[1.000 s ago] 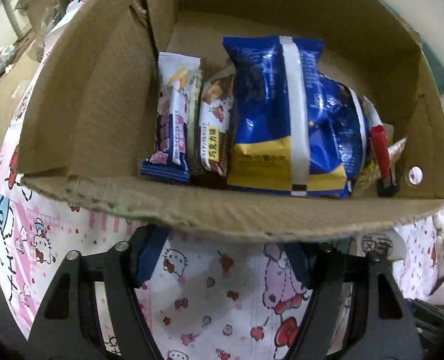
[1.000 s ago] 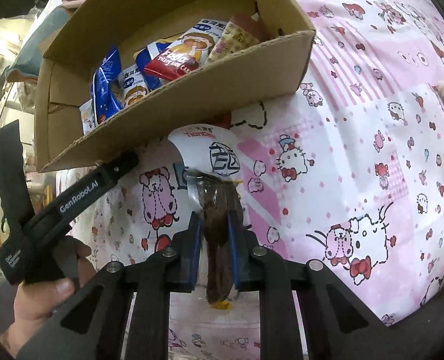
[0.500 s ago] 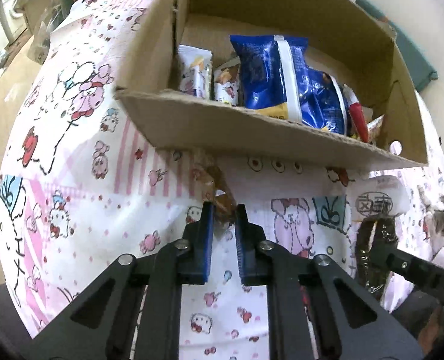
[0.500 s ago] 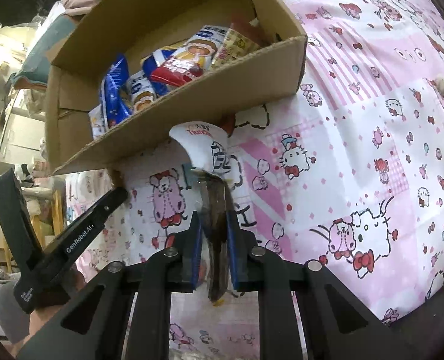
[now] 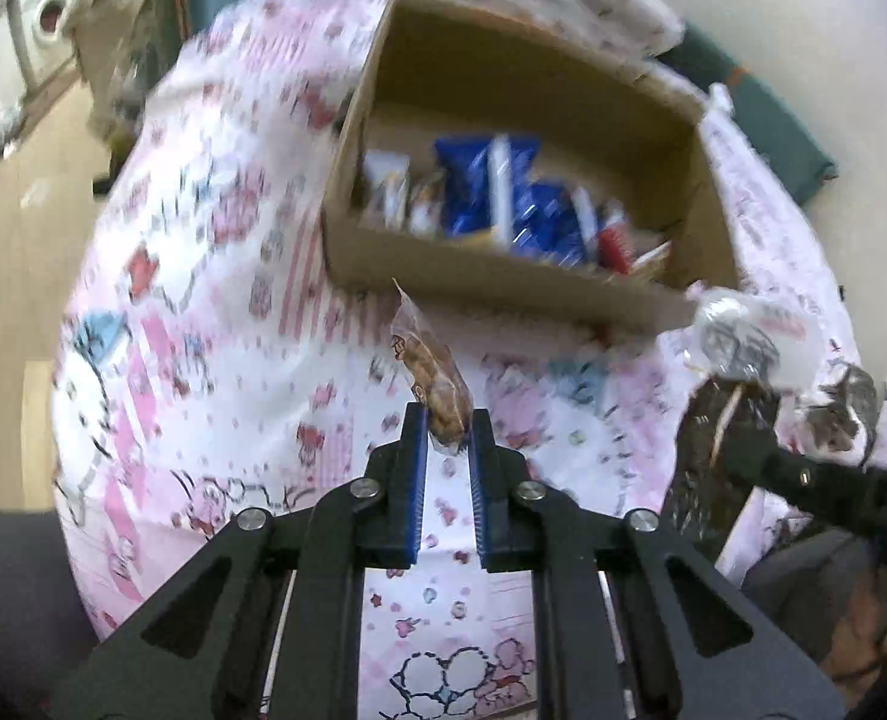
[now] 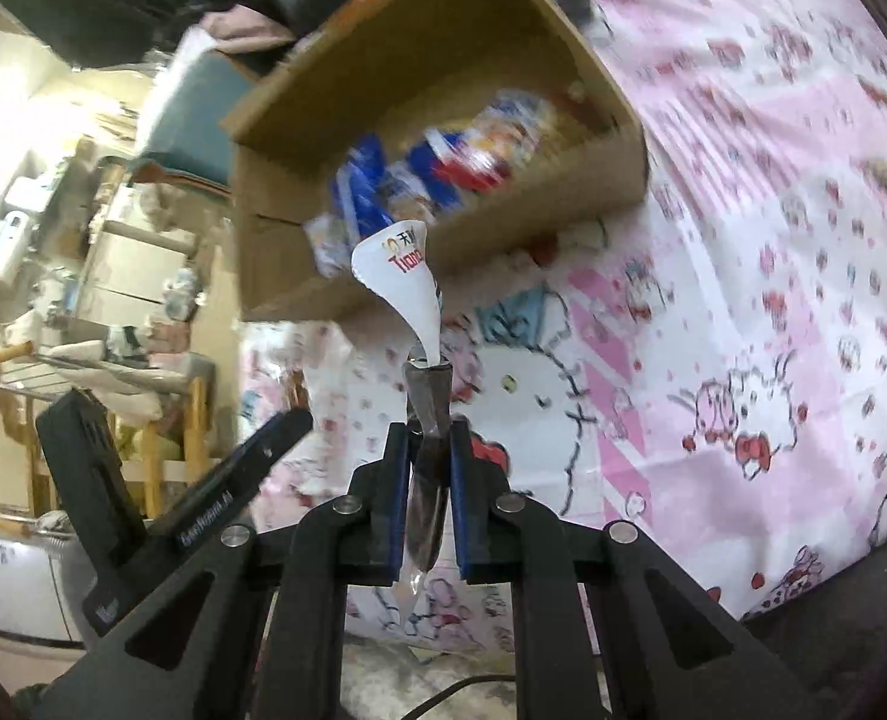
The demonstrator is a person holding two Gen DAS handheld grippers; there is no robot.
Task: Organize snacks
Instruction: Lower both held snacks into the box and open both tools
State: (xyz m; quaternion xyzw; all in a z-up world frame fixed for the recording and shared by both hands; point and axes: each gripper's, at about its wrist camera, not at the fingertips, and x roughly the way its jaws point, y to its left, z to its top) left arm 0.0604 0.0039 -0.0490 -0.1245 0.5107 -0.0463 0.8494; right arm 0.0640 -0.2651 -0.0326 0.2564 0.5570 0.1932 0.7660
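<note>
The left gripper (image 5: 449, 429) was clamped on a clear packet of brown snacks (image 5: 428, 369); the right gripper (image 6: 430, 450) pinched a dark snack pouch (image 6: 425, 420) with a white top. Beyond, on the pink cartoon-print cloth (image 5: 215, 324), sat a cardboard box (image 5: 503, 276) of snacks.

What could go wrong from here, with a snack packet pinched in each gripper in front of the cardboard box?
1. The left gripper pinches only the bottom end of the clear brown-snack packet; it could slip out on the way.
2. The right gripper holds the dark packet with a white top, whose long top flops forward and may snag the cardboard box front wall.
3. The box is already crowded with packets, so new ones may rest on top.
</note>
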